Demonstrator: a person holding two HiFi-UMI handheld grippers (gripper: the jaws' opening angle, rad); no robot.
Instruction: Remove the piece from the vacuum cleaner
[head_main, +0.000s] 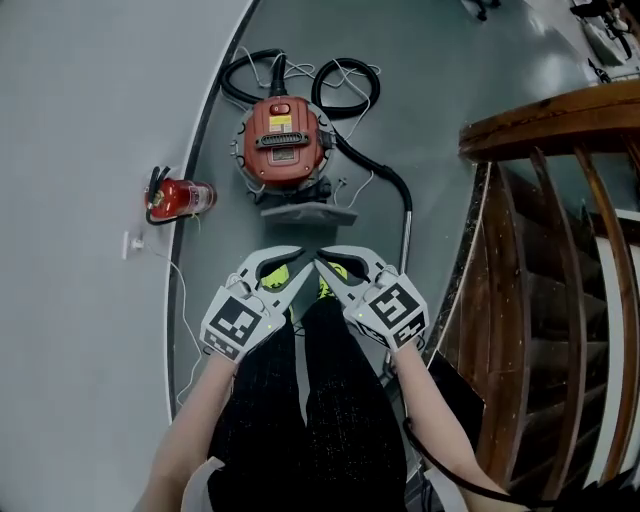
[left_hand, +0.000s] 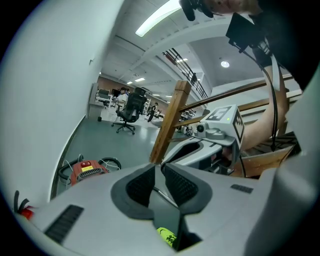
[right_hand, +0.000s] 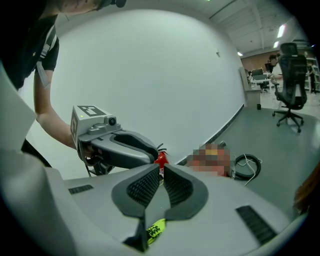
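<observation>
A red canister vacuum cleaner (head_main: 283, 140) stands on the grey floor by the curved wall, its black hose (head_main: 345, 72) coiled behind it. A grey floor nozzle piece (head_main: 305, 208) lies at its near side, and a metal wand (head_main: 407, 235) runs down to the right. Both grippers hang well short of it, tips almost meeting over my legs. My left gripper (head_main: 300, 260) (left_hand: 160, 167) has its jaws slightly apart with nothing between them. My right gripper (head_main: 323, 260) (right_hand: 161, 170) is shut and empty. In the left gripper view the vacuum cleaner (left_hand: 85, 170) shows at far left.
A red fire extinguisher (head_main: 180, 197) lies by the white wall (head_main: 80, 150) at the left, next to a wall socket with a thin cable. A wooden stair railing (head_main: 540, 250) fills the right side. Office chairs (left_hand: 127, 112) stand far off.
</observation>
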